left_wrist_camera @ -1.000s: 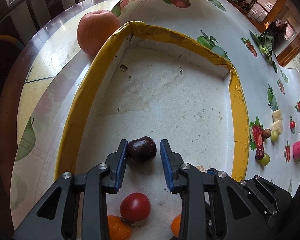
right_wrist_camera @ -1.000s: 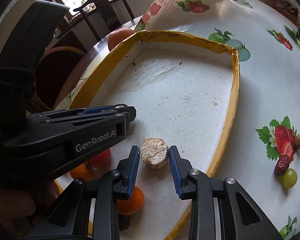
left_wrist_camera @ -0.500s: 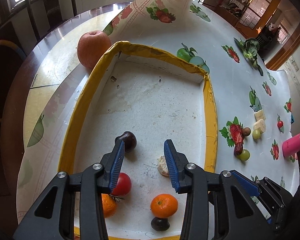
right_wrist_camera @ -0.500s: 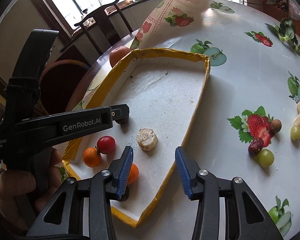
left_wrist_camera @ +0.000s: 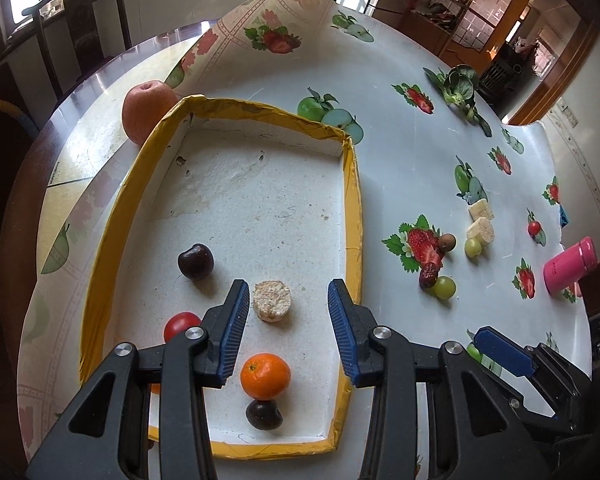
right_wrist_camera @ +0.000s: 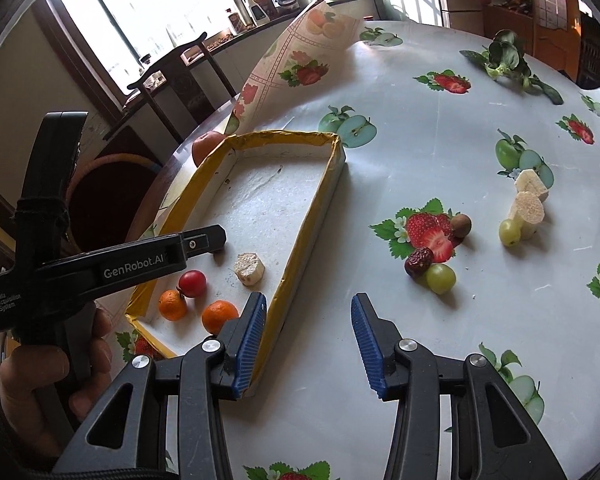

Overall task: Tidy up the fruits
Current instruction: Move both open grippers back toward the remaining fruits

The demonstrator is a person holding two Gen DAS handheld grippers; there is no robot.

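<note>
A yellow-rimmed white tray [left_wrist_camera: 354,216] [right_wrist_camera: 308,216] holds a dark plum [left_wrist_camera: 195,261], a banana slice [left_wrist_camera: 272,300] [right_wrist_camera: 250,268], a red tomato [left_wrist_camera: 180,324] [right_wrist_camera: 192,283], an orange [left_wrist_camera: 265,376] [right_wrist_camera: 219,315], a second small orange [right_wrist_camera: 172,304] and a dark fruit [left_wrist_camera: 264,414]. My left gripper [left_wrist_camera: 286,330] is open and empty above the tray's near end. My right gripper [right_wrist_camera: 310,342] is open and empty over the tray's near right corner. Loose on the cloth lie a red date [right_wrist_camera: 419,261], green grapes [right_wrist_camera: 441,278] [right_wrist_camera: 509,232], a brown longan [right_wrist_camera: 460,225] and banana slices [right_wrist_camera: 528,202].
A large peach-coloured apple [left_wrist_camera: 148,110] sits behind the tray's far left corner. A pink cup [left_wrist_camera: 570,264] lies at the right. A leafy green vegetable [right_wrist_camera: 504,58] lies at the far side. The tablecloth's corner is folded up behind the tray [right_wrist_camera: 300,40]. A chair [right_wrist_camera: 176,76] stands beyond the table.
Both grippers have let go and pulled back and up from the tray: the left left the plum, the right left the banana slice. The right has shifted toward the tray's right corner.
</note>
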